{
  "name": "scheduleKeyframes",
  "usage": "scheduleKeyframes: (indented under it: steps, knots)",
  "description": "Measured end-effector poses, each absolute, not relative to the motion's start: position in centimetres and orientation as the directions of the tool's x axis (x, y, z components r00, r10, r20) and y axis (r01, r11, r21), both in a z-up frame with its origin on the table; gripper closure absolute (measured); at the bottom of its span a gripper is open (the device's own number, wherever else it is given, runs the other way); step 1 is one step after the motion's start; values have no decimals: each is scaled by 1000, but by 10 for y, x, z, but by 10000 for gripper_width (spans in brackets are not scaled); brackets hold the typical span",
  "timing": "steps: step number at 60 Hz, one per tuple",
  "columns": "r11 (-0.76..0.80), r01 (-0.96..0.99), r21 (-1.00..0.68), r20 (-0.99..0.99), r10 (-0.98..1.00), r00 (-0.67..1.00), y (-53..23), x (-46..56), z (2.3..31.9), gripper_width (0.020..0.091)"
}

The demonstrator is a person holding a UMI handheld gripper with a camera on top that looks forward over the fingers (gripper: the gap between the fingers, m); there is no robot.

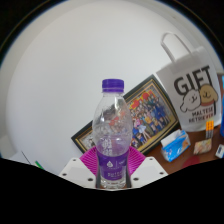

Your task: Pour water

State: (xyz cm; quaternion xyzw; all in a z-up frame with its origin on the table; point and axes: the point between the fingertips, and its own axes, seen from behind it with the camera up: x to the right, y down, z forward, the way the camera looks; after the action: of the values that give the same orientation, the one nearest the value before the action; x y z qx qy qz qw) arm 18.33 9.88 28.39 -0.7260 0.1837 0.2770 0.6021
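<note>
Gripper view: you are looking straight along the two fingers at a clear plastic water bottle (pixel 111 133), which is serving as the landmark below.
Bottle: it is standing upright with its purple cap (pixel 112 86) still screwed on, so no pouring is happening yet, as I judge it.
Gripper (pixel 112 172): you are holding the bottle low on its body, at the purple label; both magenta pads (pixel 93 163) seem to be pressing its sides, so the tongs are clenched on it.
Why held so: a low, upright grip is keeping the water level and the neck free for tilting later.
Materials: the bottle is showing thin, ribbed, see-through plastic, round in section, narrowing at the shoulder; it will likely dent under a hard squeeze.
Behind the bottle: a framed group photo (pixel 148 115) is leaning tilted against the pale wall.
Right of the bottle: a white paper gift bag (pixel 193 92) with printed lettering is standing on a wooden table (pixel 196 168), with a small blue box (pixel 175 148) nearer the bottle.
Receiving vessel: none is showing here.
</note>
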Motion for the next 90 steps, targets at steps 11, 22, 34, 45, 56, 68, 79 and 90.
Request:
scheduleKeyframes:
  steps: [11,22,34,45,56,68,79,90]
  knots:
    - [-152,-219,-964,-223,9,975,107,269,255,765]
    - [-228,-43,-973,-29,-66,997,115,337,171,765]
    - [-291,-36,-956,-20,-59,998,117,360,102,764]
    - [-243,-34,-969,-17,-73,997,115,364,84,737]
    - [-271,-34,-962,-10,-89,996,113,365,80,577]
    - [-420,-68,-905,-44,-66,997,90,349,78,263]
    - [-469,-87,-879,-22,-142,990,36,339,109,246]
    - [-506,-76,-859,10,-165,986,-43,306,147,249]
